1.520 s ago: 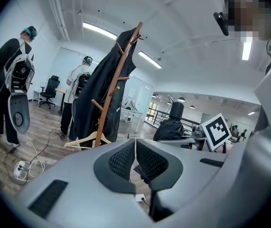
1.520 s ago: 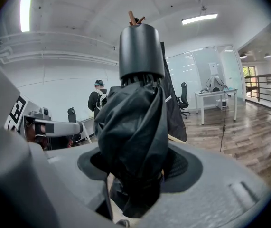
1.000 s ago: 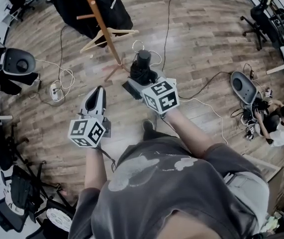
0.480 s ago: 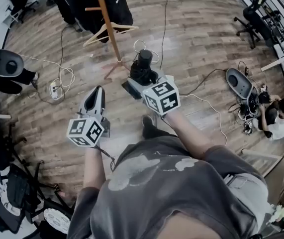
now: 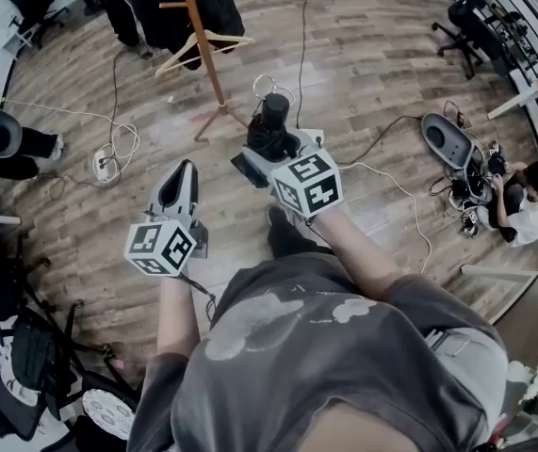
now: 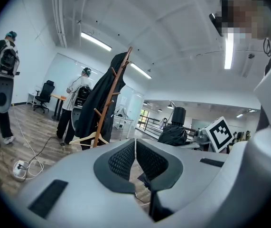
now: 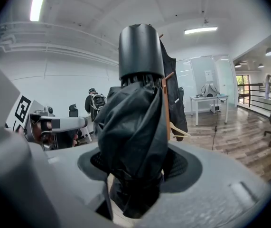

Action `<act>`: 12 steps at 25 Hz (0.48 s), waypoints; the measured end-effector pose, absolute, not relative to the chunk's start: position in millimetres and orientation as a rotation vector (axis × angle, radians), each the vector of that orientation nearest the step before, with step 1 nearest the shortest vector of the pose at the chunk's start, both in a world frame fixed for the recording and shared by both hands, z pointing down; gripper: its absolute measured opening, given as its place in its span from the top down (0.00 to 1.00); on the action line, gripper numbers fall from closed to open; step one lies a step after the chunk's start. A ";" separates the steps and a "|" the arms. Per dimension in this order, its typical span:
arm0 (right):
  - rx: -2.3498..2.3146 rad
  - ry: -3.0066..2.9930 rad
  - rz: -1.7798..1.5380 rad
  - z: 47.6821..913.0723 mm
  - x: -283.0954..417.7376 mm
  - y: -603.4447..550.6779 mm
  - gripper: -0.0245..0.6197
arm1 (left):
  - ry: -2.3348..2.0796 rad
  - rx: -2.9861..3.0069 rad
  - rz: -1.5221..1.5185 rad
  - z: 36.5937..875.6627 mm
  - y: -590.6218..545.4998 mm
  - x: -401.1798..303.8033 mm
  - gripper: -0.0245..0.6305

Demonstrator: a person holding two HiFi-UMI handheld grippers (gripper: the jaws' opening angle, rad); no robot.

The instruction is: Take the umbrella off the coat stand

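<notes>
My right gripper (image 5: 267,151) is shut on a folded black umbrella (image 5: 270,128), held upright with its round black handle end on top. In the right gripper view the umbrella (image 7: 134,127) fills the gap between the jaws (image 7: 135,167). The wooden coat stand (image 5: 204,50) with dark coats and an empty wooden hanger stands apart at the upper left of the head view, and shows behind the umbrella as the coat stand (image 7: 166,99). My left gripper (image 5: 178,188) is shut with nothing in it; its ribbed pads meet in the left gripper view (image 6: 135,158), where the coat stand (image 6: 109,103) rises ahead.
Cables and a power strip (image 5: 105,166) lie on the wooden floor left of the stand. A person (image 5: 523,210) crouches at the right by a grey device (image 5: 444,141). Office chairs (image 5: 466,26) and desks line the right edge; people with backpacks (image 6: 1,84) stand at the left.
Both grippers and the held umbrella have drawn back from the coat stand, which sits higher and farther off in the head view. The grip has not changed.
</notes>
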State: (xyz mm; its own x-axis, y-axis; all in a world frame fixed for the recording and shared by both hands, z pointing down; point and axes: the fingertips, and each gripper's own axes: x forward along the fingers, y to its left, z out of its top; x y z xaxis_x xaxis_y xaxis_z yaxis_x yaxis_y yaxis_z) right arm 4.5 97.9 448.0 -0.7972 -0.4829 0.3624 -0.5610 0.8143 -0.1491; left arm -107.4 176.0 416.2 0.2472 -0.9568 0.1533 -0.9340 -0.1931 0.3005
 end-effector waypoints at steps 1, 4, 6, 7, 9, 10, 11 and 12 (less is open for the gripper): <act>0.796 -2.689 0.354 447.9 7.9 104.0 0.55 | -1.742 2.197 -0.097 415.4 181.7 -104.0 0.95; 0.797 -2.685 0.344 446.8 16.3 118.2 0.55 | -1.742 2.207 -0.097 412.2 195.8 -95.2 0.95; 0.801 -2.686 0.342 446.8 18.8 127.5 0.55 | -1.744 2.214 -0.098 410.6 205.5 -92.7 0.95; 0.802 -2.686 0.341 447.4 19.6 132.2 0.55 | -1.746 2.217 -0.099 410.1 210.3 -92.1 0.95; 0.803 -2.682 0.341 449.3 21.5 140.5 0.55 | -1.749 2.221 -0.100 409.2 218.8 -90.8 0.95; 0.802 -2.680 0.341 450.4 22.7 144.5 0.55 | -1.750 2.223 -0.101 408.8 222.8 -89.9 0.95; 0.801 -2.677 0.340 451.6 23.8 148.8 0.55 | -1.751 2.224 -0.101 408.6 227.0 -88.9 0.95; 0.798 -2.674 0.338 453.0 24.6 153.3 0.55 | -1.752 2.225 -0.099 408.9 231.2 -88.1 0.95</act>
